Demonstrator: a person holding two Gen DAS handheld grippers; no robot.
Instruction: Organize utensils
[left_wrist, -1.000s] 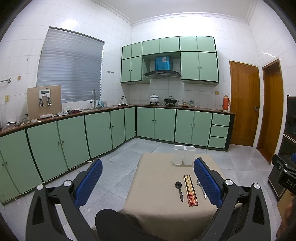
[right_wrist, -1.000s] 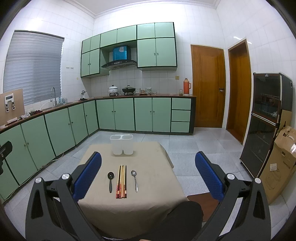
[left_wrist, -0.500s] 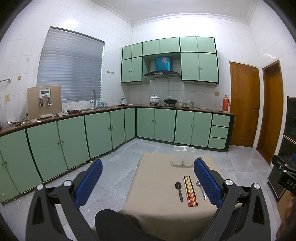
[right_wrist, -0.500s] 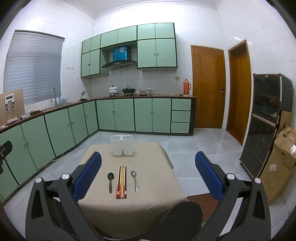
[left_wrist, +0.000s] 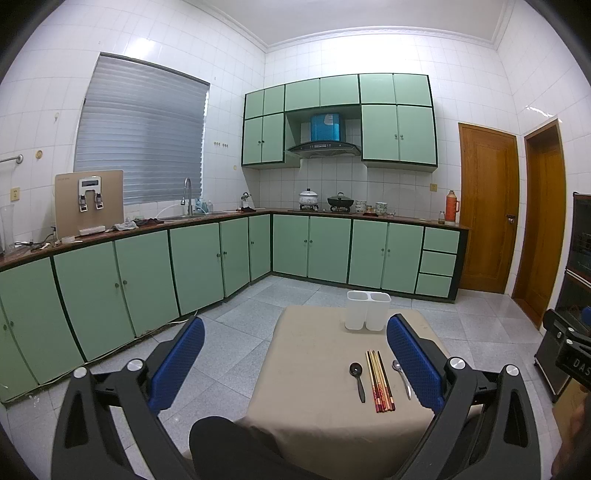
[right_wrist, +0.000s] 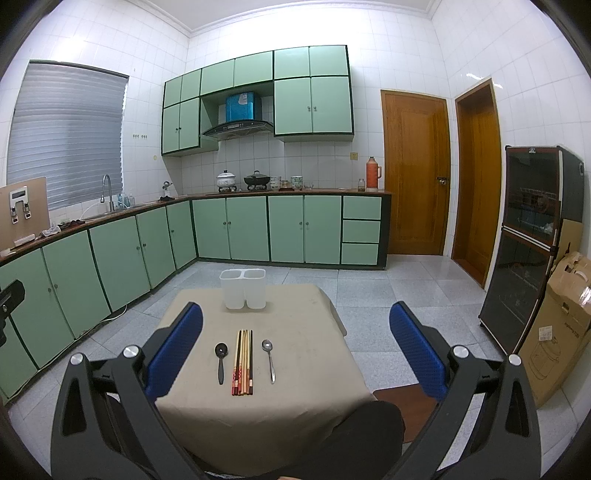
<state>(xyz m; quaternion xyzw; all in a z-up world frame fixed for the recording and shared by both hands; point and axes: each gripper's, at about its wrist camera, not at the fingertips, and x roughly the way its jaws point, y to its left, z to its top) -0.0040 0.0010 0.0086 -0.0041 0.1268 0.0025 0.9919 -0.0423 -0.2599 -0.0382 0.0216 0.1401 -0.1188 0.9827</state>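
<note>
Lying close together on the desk (right_wrist: 295, 398), chopsticks (right_wrist: 243, 362) may be scattered or spoons nudged; both grippers' jaws are held apart, empty.

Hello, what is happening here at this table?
A person holds two grippers, left and right, both open and empty above a table. A black spoon, chopsticks and a metal spoon lie in a row. The white holder behind them looks empty. Nothing is sorted yet.
</note>
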